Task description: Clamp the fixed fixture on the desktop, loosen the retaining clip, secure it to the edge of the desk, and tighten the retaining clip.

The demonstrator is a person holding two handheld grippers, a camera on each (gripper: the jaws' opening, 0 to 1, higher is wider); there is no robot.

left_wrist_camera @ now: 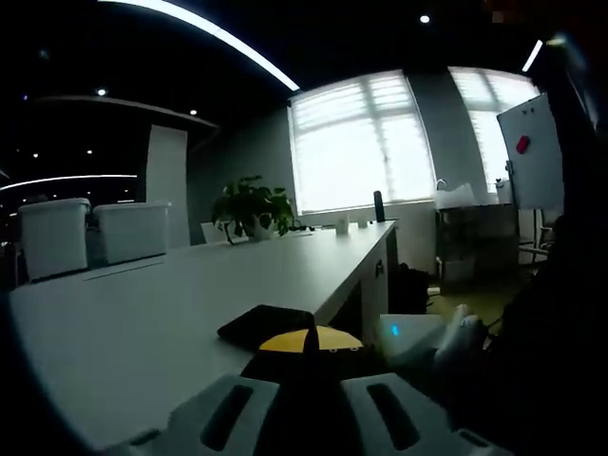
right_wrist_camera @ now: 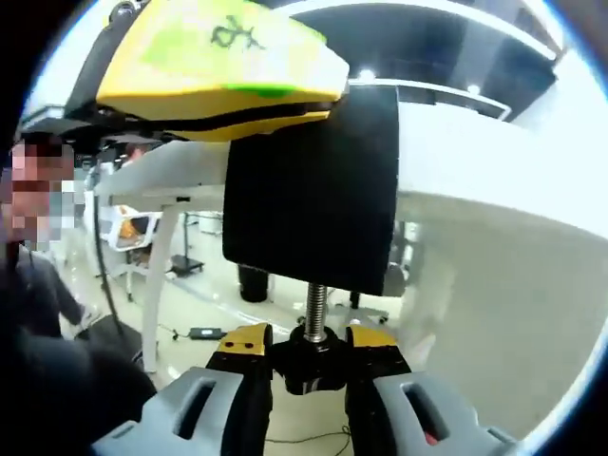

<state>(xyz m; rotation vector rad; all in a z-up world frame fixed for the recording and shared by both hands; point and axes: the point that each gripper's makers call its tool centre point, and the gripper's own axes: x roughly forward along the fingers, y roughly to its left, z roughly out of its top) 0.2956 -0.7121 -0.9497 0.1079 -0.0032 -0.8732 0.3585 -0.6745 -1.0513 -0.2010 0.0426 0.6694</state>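
Note:
The fixture point(left_wrist_camera: 285, 332) is a black clamp with a yellow top, sitting on the near edge of the white desk point(left_wrist_camera: 190, 294). My left gripper point(left_wrist_camera: 309, 408) is shut on its dark body from behind. From below the desk edge, the black clamp frame point(right_wrist_camera: 309, 190) hangs under the yellow top point(right_wrist_camera: 218, 57), with the white desk edge point(right_wrist_camera: 475, 161) to its right. A threaded screw point(right_wrist_camera: 315, 304) runs down from the frame to a black knob point(right_wrist_camera: 312, 366). My right gripper point(right_wrist_camera: 312, 380) is shut on that knob. The right gripper's pale body point(left_wrist_camera: 408, 334) with a blue light shows beside the desk.
Two white bins point(left_wrist_camera: 90, 233) stand at the desk's far left and a potted plant point(left_wrist_camera: 252, 207) at its far end. A whiteboard point(left_wrist_camera: 532, 152) stands right of the windows. A person's dark sleeve point(right_wrist_camera: 57, 380) and desk legs point(right_wrist_camera: 161, 275) are under the desk.

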